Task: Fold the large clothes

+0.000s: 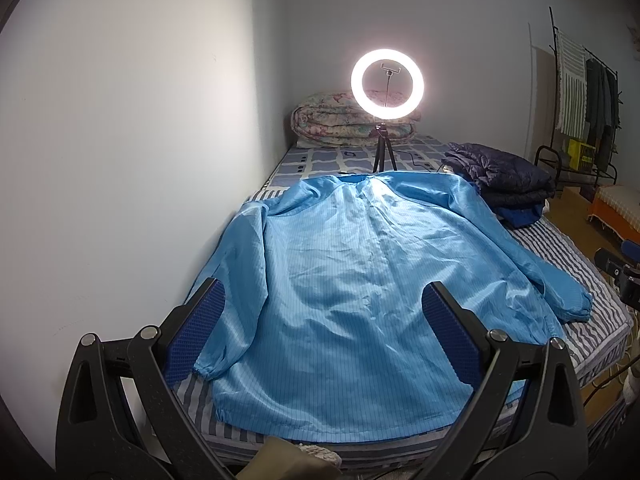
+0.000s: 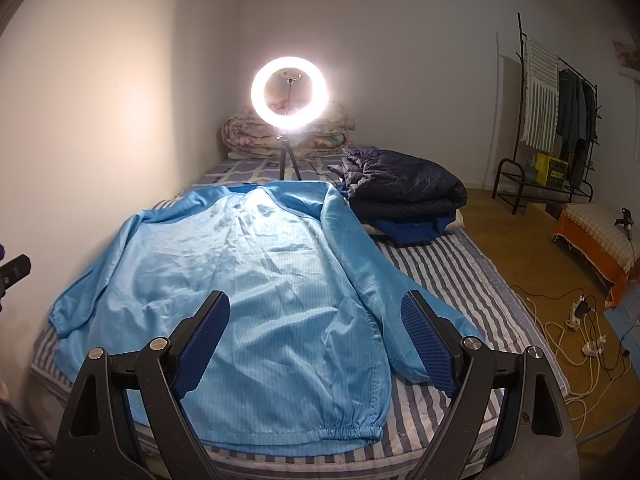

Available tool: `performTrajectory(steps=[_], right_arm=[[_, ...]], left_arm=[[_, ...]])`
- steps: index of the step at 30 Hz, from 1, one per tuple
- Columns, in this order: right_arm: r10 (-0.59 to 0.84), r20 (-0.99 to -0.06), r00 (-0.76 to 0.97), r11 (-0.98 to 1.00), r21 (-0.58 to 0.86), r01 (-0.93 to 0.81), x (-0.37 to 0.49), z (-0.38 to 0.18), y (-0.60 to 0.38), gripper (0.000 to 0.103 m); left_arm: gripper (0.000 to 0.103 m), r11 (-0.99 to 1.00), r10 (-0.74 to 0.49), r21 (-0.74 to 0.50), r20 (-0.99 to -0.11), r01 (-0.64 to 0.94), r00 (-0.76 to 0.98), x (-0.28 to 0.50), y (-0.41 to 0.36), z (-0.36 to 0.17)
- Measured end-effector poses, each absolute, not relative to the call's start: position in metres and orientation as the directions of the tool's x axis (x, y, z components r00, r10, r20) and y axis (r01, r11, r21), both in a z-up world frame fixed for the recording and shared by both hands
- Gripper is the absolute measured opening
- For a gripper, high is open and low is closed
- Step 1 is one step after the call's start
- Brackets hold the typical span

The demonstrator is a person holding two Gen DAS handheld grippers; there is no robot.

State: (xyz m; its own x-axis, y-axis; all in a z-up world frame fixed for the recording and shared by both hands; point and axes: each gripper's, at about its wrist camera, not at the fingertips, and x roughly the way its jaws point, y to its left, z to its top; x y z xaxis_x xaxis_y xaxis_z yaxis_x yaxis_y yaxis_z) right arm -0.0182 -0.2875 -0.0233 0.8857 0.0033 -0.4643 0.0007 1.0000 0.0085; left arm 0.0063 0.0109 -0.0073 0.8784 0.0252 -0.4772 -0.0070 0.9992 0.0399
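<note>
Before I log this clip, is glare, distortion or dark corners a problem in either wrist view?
Left wrist view: the ring light blooms but stays contained; the blue jacket reads clearly; fisheye bends the wall and darkens the corners. Right wrist view: the ring light flares wider, washing the jacket's collar area; corners are also dark.

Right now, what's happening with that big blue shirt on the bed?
A person holds a gripper in each hand above a light blue jacket spread flat on the striped mattress, sleeves out to the sides. The left gripper and the right gripper are both open and hold nothing. No fold is made yet. A lit ring light stands behind the collar.
</note>
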Motion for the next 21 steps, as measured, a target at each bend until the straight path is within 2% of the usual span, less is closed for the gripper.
performTrajectory(steps=[21], right_arm=[[-0.016, -0.451, 0.893, 1.000, 0.003, 0.020, -0.0190, -0.0211, -0.2862, 0.088]], left_arm=[[0.101, 0.999, 0.026, 0.040, -0.478, -0.008, 0.878, 0.0064, 0.0122, -0.0076]])
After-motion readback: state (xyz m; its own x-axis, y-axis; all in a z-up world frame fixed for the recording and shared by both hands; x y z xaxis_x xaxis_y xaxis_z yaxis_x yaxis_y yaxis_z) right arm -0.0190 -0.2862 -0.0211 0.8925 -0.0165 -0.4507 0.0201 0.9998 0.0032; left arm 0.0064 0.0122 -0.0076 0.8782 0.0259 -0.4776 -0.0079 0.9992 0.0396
